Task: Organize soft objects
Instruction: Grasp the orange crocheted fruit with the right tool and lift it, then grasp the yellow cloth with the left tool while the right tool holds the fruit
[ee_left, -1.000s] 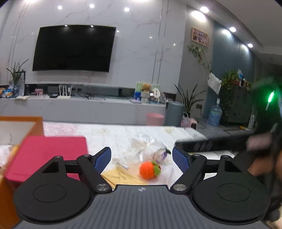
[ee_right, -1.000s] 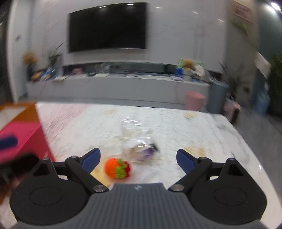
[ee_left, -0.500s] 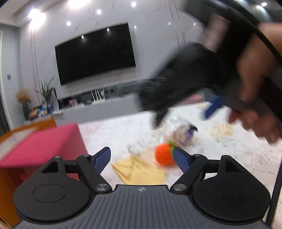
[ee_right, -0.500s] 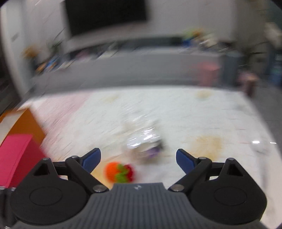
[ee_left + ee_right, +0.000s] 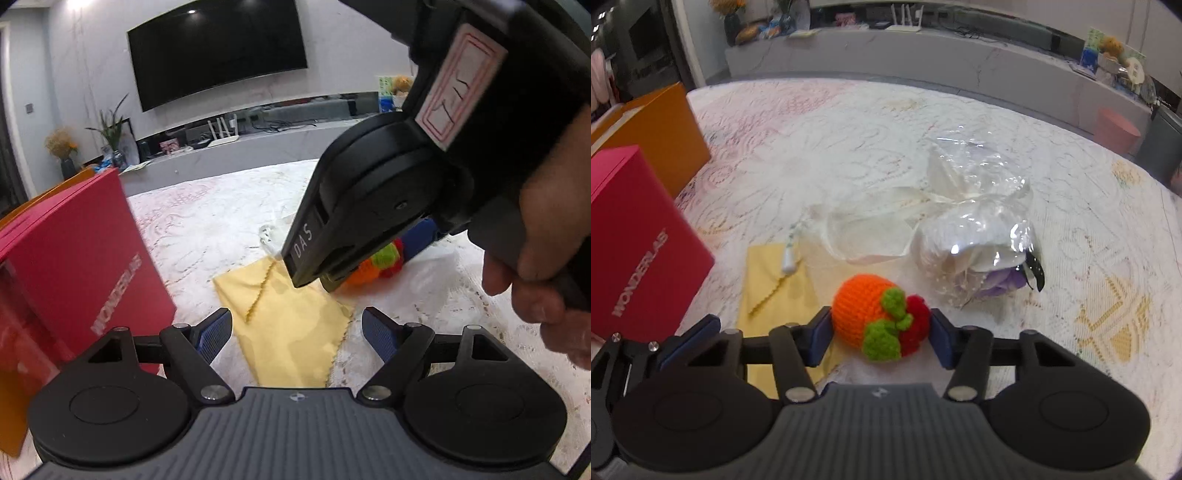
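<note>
The toy [image 5: 877, 314] sits between the right gripper [image 5: 881, 334]'s nearly closed pads, seemingly gripped; the left gripper [image 5: 297, 332] hangs spread and empty just behind.

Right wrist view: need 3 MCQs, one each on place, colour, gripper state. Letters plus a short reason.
1. Where does the yellow cloth lie?
A. between the red box and the crocheted toy
B. on top of the red box
C. under the cellophane-wrapped bundle

2. What colour is most of the crocheted toy's body?
A. purple
B. orange
C. white

3. How does the right gripper stand?
A. wide open over bare tablecloth
B. shut on the yellow cloth
C. blue pads on both sides of the crocheted toy

Answers:
1 A, the cloth lies flat on the lace tablecloth, right of the box and left of the toy.
2 B, orange knit, with green leaves and a red bit.
3 C, each pad sits against a side of the toy.
</note>
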